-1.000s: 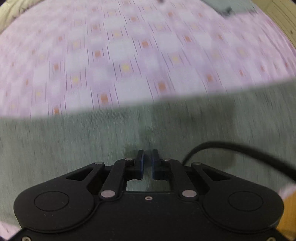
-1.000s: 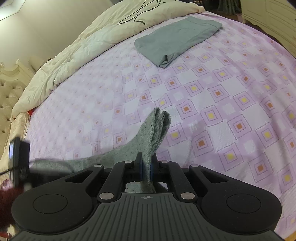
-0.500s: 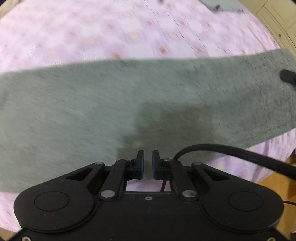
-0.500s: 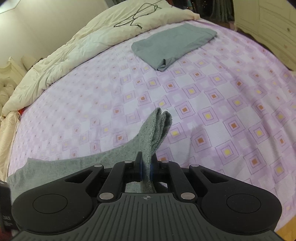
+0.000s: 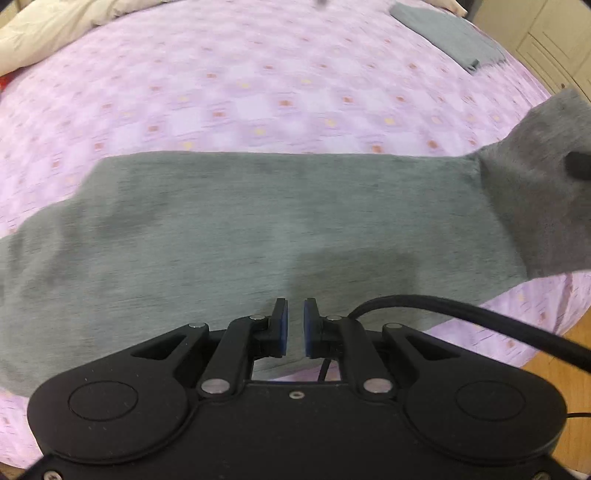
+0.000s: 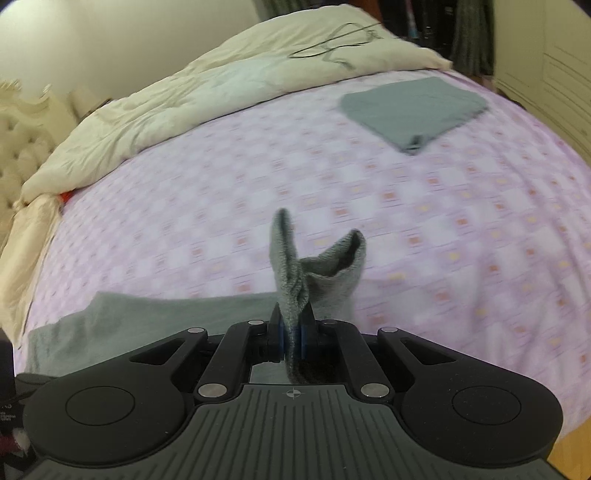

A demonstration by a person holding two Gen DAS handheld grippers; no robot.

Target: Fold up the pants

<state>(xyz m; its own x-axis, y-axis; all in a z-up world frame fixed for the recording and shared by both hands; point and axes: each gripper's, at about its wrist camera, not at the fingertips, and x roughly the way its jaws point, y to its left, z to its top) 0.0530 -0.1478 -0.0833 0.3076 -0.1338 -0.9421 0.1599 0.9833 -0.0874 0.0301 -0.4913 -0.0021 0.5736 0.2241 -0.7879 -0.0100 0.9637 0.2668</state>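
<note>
Grey pants point(image 5: 258, 229) lie stretched flat across the purple patterned bed sheet point(image 5: 258, 85), with the right end lifted. My left gripper point(image 5: 294, 328) hovers above the pants' near edge, jaws slightly apart and empty. My right gripper point(image 6: 291, 334) is shut on the pants' end point(image 6: 295, 266), holding it raised above the bed; the cuff stands up past the fingers. The rest of the pants point(image 6: 147, 317) lie flat to the left in the right wrist view.
A folded grey garment point(image 6: 413, 110) lies at the far right of the bed, also in the left wrist view point(image 5: 447, 33). A cream duvet point(image 6: 184, 103) is bunched at the back. Wooden floor point(image 5: 554, 354) shows past the bed's near edge.
The left gripper has drawn back and up, so more of the pants shows. The right gripper has lifted the pants' end, and the cuff has spread open.
</note>
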